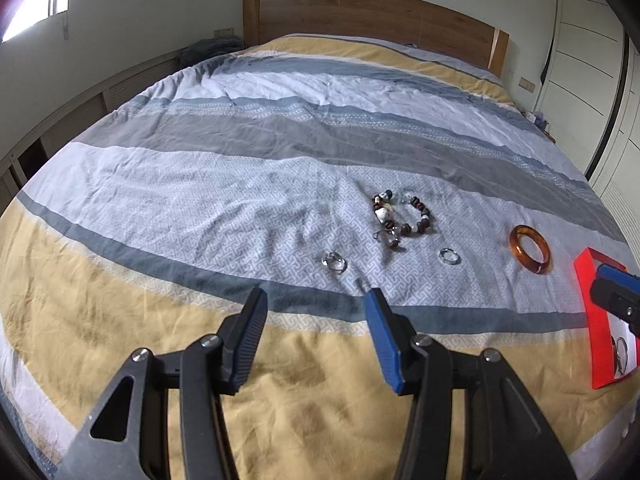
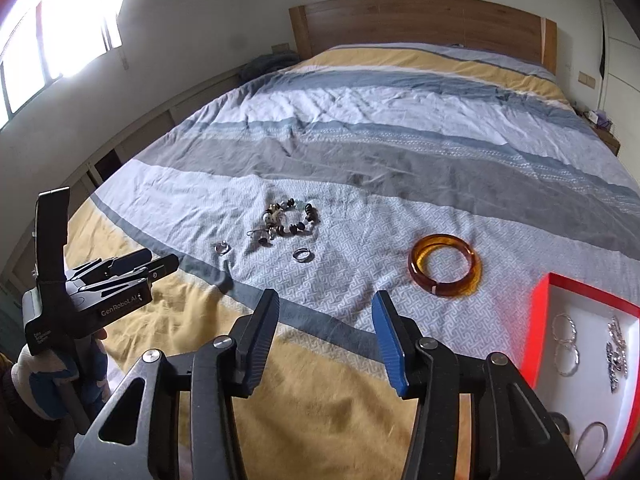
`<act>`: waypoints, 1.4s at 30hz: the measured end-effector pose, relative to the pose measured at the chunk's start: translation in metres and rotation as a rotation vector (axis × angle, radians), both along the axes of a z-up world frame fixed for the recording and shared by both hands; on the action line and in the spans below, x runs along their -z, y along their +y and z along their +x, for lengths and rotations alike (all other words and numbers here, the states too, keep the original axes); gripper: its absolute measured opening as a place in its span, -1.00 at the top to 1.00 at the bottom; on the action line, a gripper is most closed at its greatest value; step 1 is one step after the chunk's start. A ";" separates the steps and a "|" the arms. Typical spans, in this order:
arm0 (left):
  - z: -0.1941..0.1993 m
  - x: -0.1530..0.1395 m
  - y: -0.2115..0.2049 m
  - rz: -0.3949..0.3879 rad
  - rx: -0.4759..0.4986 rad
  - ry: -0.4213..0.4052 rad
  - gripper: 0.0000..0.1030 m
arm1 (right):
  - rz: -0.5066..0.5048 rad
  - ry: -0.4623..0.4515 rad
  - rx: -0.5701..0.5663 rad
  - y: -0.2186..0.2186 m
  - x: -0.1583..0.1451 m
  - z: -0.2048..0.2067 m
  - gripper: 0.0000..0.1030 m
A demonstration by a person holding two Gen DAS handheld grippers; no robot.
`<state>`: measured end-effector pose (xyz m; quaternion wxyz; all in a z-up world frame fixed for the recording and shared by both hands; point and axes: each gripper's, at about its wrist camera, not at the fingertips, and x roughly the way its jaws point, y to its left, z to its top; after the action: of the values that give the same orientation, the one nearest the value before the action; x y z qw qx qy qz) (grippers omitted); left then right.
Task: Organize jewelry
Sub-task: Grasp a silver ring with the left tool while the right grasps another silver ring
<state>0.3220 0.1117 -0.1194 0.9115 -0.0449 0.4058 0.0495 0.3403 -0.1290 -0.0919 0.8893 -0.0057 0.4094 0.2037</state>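
- Jewelry lies loose on the striped bed [image 1: 200,184]: a beaded bracelet [image 2: 290,218], 2 small rings, one clear [image 1: 334,262] and one silver [image 2: 303,255], and an amber bangle [image 2: 445,265].
- Both grippers hover over the yellow band at the near edge of the bed, tilted down, with every loose piece ahead of the fingers.
- From the right gripper [image 2: 326,336], the amber bangle sits ahead and a little to the right, lying flat, its ring face up; nothing else touches it.
- From the left gripper [image 1: 316,332], the clear ring and the silver ring lie just ahead, the bracelet a bit beyond them; the bangle is well off to its right.
- I judge the right hand nearer the bangle and the box, the left hand nearer the rings.
- Left fingers stand apart with nothing between them. Right fingers also stand apart and grip nothing.
- A red box [image 2: 538,312] with a white lining rests on the bed at the right, just beside the bangle. It already holds several silver bangles [image 2: 566,344] and a sparkly chain [image 2: 616,352].
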 end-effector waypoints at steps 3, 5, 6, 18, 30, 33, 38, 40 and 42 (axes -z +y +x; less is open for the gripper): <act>0.018 0.013 -0.004 0.007 0.028 0.007 0.05 | -0.003 0.022 -0.029 0.011 0.018 0.020 0.11; 0.029 0.022 -0.005 0.010 0.035 0.016 0.05 | 0.001 0.035 -0.047 0.018 0.029 0.032 0.12; 0.034 0.026 -0.005 0.008 0.040 0.021 0.05 | 0.003 0.040 -0.055 0.022 0.035 0.038 0.12; 0.062 0.061 0.009 -0.022 0.046 0.035 0.09 | 0.038 0.107 -0.138 0.060 0.086 0.087 0.24; 0.066 0.068 0.000 0.017 0.082 0.026 0.53 | 0.046 0.098 -0.161 0.067 0.100 0.105 0.42; 0.067 0.068 -0.002 0.020 0.090 0.028 0.66 | 0.014 0.086 -0.166 0.071 0.103 0.104 0.44; 0.067 0.067 -0.002 0.006 0.093 0.027 0.67 | -0.010 0.081 -0.165 0.073 0.103 0.102 0.60; 0.066 0.065 0.000 -0.007 0.092 0.025 0.68 | -0.009 0.081 -0.158 0.072 0.101 0.100 0.60; 0.064 0.062 0.001 -0.017 0.090 0.022 0.68 | 0.004 0.083 -0.146 0.067 0.097 0.096 0.61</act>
<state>0.3861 0.1131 -0.1818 0.9080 -0.0339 0.4177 0.0054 0.4366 -0.0619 -0.1892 0.8545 -0.0254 0.4438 0.2688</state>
